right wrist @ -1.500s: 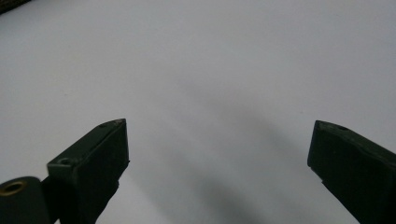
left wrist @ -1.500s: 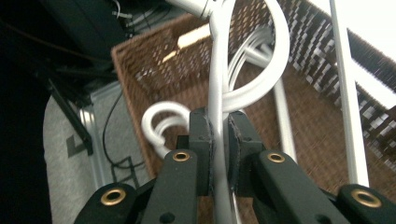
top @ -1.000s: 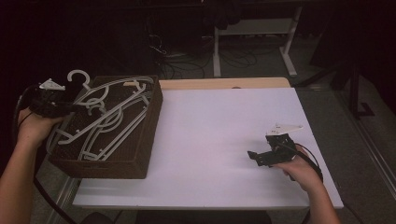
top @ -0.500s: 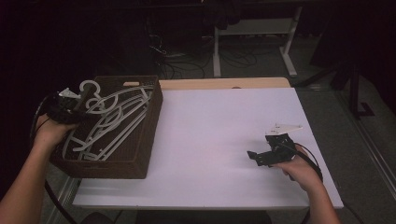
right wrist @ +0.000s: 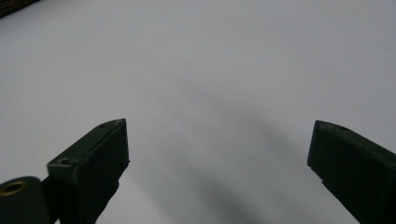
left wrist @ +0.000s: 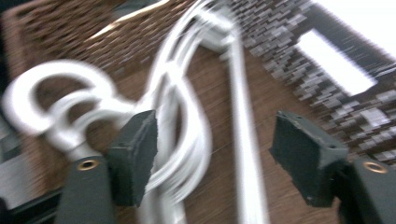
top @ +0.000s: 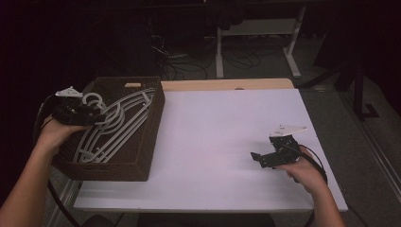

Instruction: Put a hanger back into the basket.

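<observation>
With the left gripper (top: 97,115) just opened wide, holding nothing, the white plastic hangers (top: 116,123) may snag unevenly in the brown woven basket (top: 142,156); the right gripper (top: 259,158) gapes empty.

One brown woven basket (top: 142,156) is sitting at the left end of one white table (top: 222,142). White hangers (top: 118,120) are lying stacked inside the basket, at least three, their exact count unclear. Two grippers are showing: one (top: 97,116) over the basket, one (top: 257,158) well right of it.
</observation>
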The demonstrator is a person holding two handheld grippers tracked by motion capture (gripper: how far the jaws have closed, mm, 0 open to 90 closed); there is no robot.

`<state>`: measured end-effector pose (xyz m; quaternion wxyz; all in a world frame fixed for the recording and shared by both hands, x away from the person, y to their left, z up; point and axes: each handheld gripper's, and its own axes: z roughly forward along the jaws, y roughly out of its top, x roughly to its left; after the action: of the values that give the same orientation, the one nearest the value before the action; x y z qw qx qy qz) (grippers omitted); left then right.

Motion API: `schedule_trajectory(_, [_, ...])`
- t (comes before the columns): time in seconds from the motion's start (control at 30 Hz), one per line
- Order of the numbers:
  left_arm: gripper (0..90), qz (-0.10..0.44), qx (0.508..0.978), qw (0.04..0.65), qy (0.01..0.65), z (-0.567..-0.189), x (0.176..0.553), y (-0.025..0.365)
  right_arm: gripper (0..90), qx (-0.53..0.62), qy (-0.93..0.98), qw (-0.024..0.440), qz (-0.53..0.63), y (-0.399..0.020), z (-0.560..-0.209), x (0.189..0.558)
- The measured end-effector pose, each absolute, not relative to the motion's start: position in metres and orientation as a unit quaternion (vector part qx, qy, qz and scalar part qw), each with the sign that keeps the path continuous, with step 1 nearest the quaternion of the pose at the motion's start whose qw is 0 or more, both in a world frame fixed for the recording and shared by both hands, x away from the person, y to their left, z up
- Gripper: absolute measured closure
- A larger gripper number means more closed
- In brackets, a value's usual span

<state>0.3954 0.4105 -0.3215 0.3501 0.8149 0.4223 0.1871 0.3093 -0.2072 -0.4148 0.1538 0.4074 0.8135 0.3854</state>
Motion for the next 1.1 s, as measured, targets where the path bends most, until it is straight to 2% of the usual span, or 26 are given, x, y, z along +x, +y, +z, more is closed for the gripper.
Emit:
schedule_trajectory(0.17, [23.9, 0.150, 0.812, 0.411, 0.386, -0.316, 0.389, 0.385, 4.9, 0.405, 0.813, 0.155, 0.389, -0.207, -0.412, 0.308])
schedule_trajectory(0.5, [17.5, 0.108, 0.811, 0.475, 0.323, -0.316, 0.368, 0.334, 5.3, 0.398, 0.808, 0.158, 0.404, -0.205, -0.399, 0.307])
schedule_trajectory(0.8, [12.5, 0.093, 0.817, 0.495, 0.281, -0.324, 0.349, 0.300, 5.3, 0.376, 0.812, 0.153, 0.419, -0.194, -0.381, 0.307])
schedule_trajectory(1.1, [2.2, 0.081, 0.822, 0.501, 0.259, -0.335, 0.341, 0.281, 4.1, 0.354, 0.820, 0.144, 0.426, -0.185, -0.368, 0.304])
